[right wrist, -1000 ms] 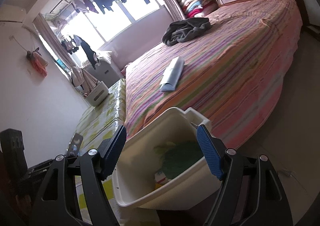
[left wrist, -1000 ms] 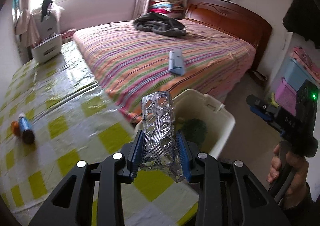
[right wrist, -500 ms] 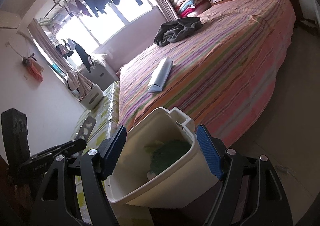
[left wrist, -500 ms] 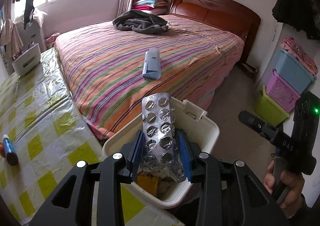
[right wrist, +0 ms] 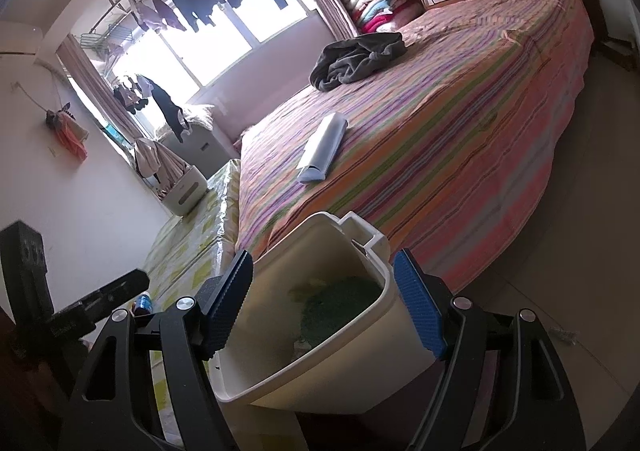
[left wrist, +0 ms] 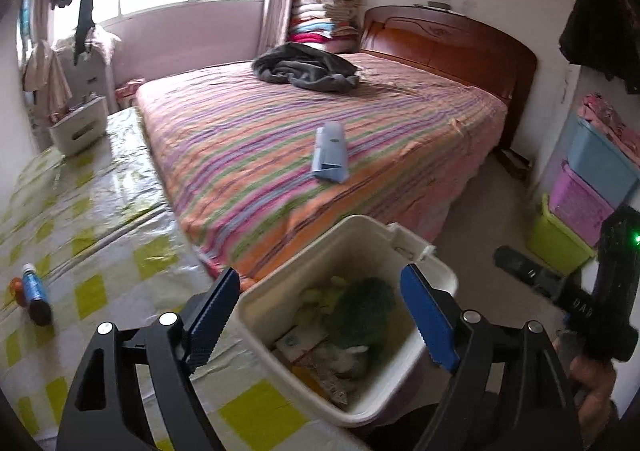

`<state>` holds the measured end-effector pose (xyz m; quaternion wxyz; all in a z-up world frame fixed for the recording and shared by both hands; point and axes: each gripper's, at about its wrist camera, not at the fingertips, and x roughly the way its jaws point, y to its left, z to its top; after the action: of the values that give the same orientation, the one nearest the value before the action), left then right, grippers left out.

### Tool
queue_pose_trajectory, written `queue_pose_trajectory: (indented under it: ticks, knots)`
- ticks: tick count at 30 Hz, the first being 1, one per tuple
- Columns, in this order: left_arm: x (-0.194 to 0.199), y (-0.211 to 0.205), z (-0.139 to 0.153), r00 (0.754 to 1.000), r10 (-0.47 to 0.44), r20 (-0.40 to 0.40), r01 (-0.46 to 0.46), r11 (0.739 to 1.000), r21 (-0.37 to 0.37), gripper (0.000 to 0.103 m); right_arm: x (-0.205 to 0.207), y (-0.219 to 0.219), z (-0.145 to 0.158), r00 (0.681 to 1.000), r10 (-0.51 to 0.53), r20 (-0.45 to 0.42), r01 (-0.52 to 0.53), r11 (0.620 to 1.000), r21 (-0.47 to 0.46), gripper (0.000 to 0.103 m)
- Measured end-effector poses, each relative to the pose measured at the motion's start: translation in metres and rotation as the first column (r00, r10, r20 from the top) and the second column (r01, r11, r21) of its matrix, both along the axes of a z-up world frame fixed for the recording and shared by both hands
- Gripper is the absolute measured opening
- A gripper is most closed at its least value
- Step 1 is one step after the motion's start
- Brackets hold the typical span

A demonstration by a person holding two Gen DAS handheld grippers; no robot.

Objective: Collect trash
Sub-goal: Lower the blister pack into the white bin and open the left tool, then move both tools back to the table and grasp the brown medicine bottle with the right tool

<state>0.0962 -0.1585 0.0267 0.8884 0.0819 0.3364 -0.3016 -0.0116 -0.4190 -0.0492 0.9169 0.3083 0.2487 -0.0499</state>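
A cream trash bin (left wrist: 434,269) stands between the table and the bed; it also shows in the right wrist view (right wrist: 372,363). It holds green leafy scraps (left wrist: 362,309), paper and a crumpled silver blister pack (left wrist: 330,379). My left gripper (left wrist: 320,315) is open and empty above the bin. My right gripper (right wrist: 322,303) is open and empty over the bin's near side. A blue tube (left wrist: 34,295) lies on the yellow checked tablecloth (left wrist: 100,219) at the left. A blue folded item (left wrist: 331,157) lies on the striped bed (left wrist: 280,131).
A dark blanket (left wrist: 306,67) lies at the bed's far end. A white box (left wrist: 78,127) stands at the table's far end. Stacked plastic bins (left wrist: 580,207) stand by the right wall. The right hand-held gripper (left wrist: 580,299) shows at the right.
My left gripper moved over the bin, opened and let go of the silver blister pack, which now lies in the bin. The right gripper stayed open over the bin.
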Motion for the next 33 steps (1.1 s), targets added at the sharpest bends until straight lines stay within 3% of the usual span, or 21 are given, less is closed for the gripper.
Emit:
queue_pose_trajectory:
  ticks: [12, 18, 27, 33]
  knots:
    - [0.01, 0.078, -0.013, 0.99, 0.135, -0.026, -0.135, 0.991, -0.002, 0.08, 0.028, 0.037, 0.004, 0.996, 0.086, -0.024, -0.087, 0.996, -0.022, 0.072]
    - [0.024, 0.133, -0.012, 0.971, 0.239, 0.001, -0.239, 0.97, -0.034, 0.08, 0.044, 0.069, 0.016, 0.988, 0.152, -0.034, -0.154, 0.987, -0.051, 0.072]
    - [0.067, 0.253, -0.019, 0.892, 0.451, -0.036, -0.452, 0.885, -0.112, 0.08, 0.079, 0.149, 0.031, 0.95, 0.306, -0.062, -0.311, 0.946, -0.094, 0.072]
    - [0.086, 0.327, -0.03, 0.834, 0.547, -0.072, -0.552, 0.82, -0.152, 0.08, 0.119, 0.235, 0.048, 0.87, 0.483, -0.097, -0.492, 0.857, -0.154, 0.073]
